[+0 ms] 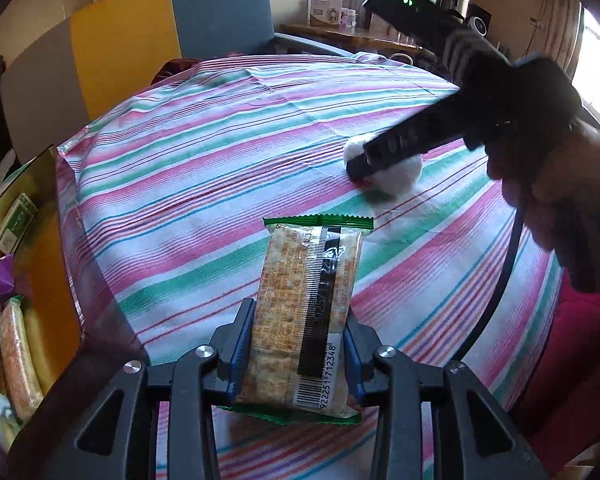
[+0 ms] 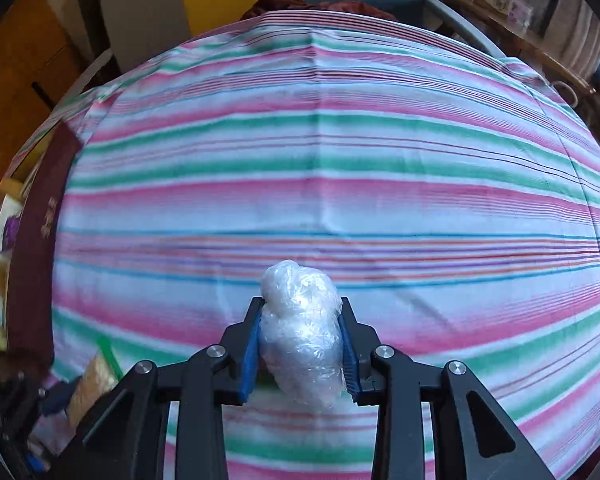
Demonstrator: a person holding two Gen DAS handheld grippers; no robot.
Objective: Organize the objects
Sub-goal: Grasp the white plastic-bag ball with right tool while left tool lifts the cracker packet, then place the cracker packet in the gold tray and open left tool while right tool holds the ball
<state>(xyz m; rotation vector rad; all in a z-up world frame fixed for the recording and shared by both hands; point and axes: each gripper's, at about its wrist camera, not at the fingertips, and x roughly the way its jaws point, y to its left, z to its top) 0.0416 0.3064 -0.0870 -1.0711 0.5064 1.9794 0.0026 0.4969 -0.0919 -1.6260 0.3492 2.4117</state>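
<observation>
My left gripper (image 1: 298, 344) is shut on a cracker packet (image 1: 306, 304) with clear wrap, green crimped ends and a barcode, held above the striped tablecloth (image 1: 204, 168). My right gripper (image 2: 302, 344) is shut on a white lump wrapped in clear plastic (image 2: 300, 332), its blue pads pressing both sides. In the left wrist view the right gripper (image 1: 364, 168) points down at the cloth, with the white lump (image 1: 400, 176) showing behind its fingers. The right wrist view catches the cracker packet (image 2: 90, 380) and the left gripper at the lower left, blurred.
An open box (image 1: 66, 280) with gold inner walls stands at the table's left edge, holding several packets. A blue and yellow chair (image 1: 220, 12) stands behind the table. A hand and a red sleeve (image 1: 580, 340) fill the right side. The striped tablecloth (image 2: 340, 160) spreads ahead.
</observation>
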